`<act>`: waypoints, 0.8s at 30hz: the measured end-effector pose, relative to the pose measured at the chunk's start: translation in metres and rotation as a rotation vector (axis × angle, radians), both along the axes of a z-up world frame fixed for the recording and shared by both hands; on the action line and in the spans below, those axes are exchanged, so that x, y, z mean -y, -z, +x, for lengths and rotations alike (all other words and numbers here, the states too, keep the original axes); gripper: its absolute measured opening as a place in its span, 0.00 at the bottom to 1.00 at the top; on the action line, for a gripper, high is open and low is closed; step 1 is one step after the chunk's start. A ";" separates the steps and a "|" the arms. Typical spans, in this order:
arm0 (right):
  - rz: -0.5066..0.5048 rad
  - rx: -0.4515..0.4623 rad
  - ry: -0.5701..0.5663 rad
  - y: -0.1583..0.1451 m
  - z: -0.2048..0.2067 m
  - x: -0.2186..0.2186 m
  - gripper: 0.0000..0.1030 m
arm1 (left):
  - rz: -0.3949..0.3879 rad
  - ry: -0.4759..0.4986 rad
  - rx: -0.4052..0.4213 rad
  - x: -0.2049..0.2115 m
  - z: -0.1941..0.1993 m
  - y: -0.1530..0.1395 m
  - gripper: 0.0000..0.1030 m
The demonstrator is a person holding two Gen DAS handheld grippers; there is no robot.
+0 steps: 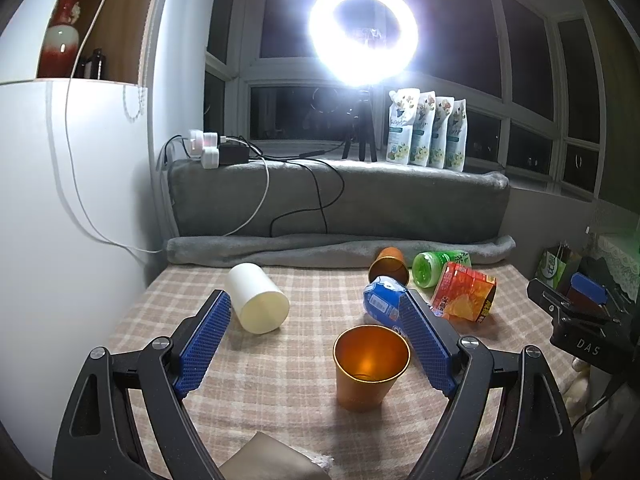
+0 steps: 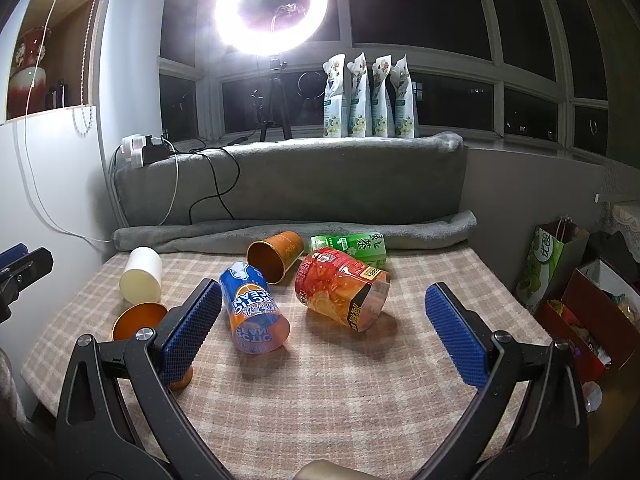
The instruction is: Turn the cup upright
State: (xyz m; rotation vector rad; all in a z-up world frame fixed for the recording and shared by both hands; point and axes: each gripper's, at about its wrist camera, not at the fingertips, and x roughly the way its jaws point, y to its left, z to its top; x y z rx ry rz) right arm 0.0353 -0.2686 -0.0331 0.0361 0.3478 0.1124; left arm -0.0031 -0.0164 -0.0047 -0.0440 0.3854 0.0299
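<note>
An orange metal cup [image 1: 370, 366] stands upright on the checked cloth, between and just beyond my left gripper's [image 1: 316, 342] open blue fingers; nothing is held. It also shows in the right wrist view [image 2: 138, 320], partly behind the left finger. A second orange cup [image 1: 390, 266] [image 2: 276, 254] lies on its side at the back. A white cup [image 1: 258, 298] [image 2: 142, 276] lies on its side at the left. My right gripper [image 2: 324, 322] is open and empty, facing a blue cup [image 2: 254, 310] and a red cup [image 2: 344, 286], both lying down.
A green bottle [image 2: 352, 246] lies behind the red cup. A grey rolled blanket [image 1: 340, 246] edges the table's back. A ring light [image 1: 362, 32] on a tripod and several pouches [image 1: 426, 130] stand on the sill. Bags and boxes [image 2: 560, 276] sit off the table's right edge.
</note>
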 end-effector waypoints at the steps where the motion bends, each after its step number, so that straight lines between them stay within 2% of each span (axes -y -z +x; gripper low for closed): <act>1: 0.000 0.000 0.000 0.000 0.001 0.001 1.00 | 0.000 -0.001 0.002 0.000 0.000 0.000 0.83; 24: 0.002 -0.006 0.002 0.000 0.001 0.003 1.00 | -0.001 -0.004 0.006 0.000 -0.002 -0.003 0.84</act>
